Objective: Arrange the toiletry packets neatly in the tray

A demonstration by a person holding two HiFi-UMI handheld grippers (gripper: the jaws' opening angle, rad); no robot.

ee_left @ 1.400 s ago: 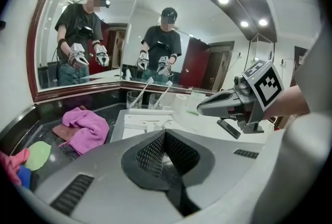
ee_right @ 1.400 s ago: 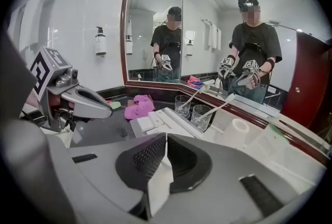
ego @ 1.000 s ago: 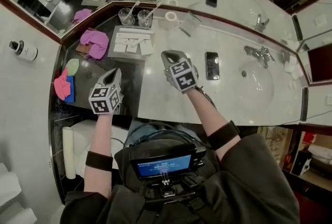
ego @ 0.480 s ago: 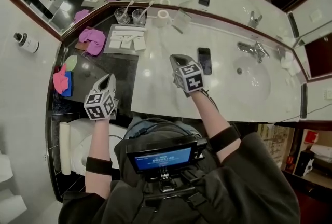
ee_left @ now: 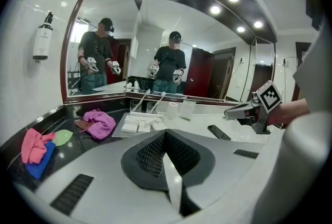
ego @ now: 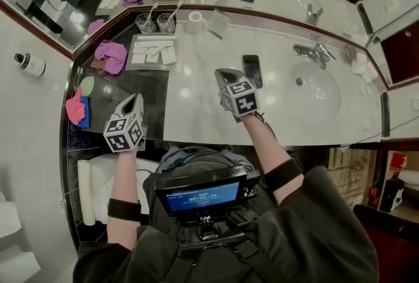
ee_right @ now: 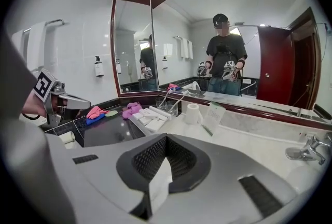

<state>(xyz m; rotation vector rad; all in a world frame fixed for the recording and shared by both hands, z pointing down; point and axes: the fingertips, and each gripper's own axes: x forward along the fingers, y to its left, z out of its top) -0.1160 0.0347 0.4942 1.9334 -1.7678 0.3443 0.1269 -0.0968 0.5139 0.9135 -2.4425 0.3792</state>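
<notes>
The left gripper (ego: 135,100) hangs over the dark counter (ego: 105,95) and the right gripper (ego: 224,74) over the marble beside a phone (ego: 252,70), both with jaws pressed together and empty. The packets (ego: 152,52) lie in the tray (ego: 149,66) well ahead, between a pink cloth (ego: 111,56) and 2 glasses (ego: 156,23).

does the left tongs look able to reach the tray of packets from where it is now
Probably yes. The left tongs hang shut and empty, short of the tray, with only bare dark counter between them. The purple cloth lies beside the tray, not across the way.
</notes>
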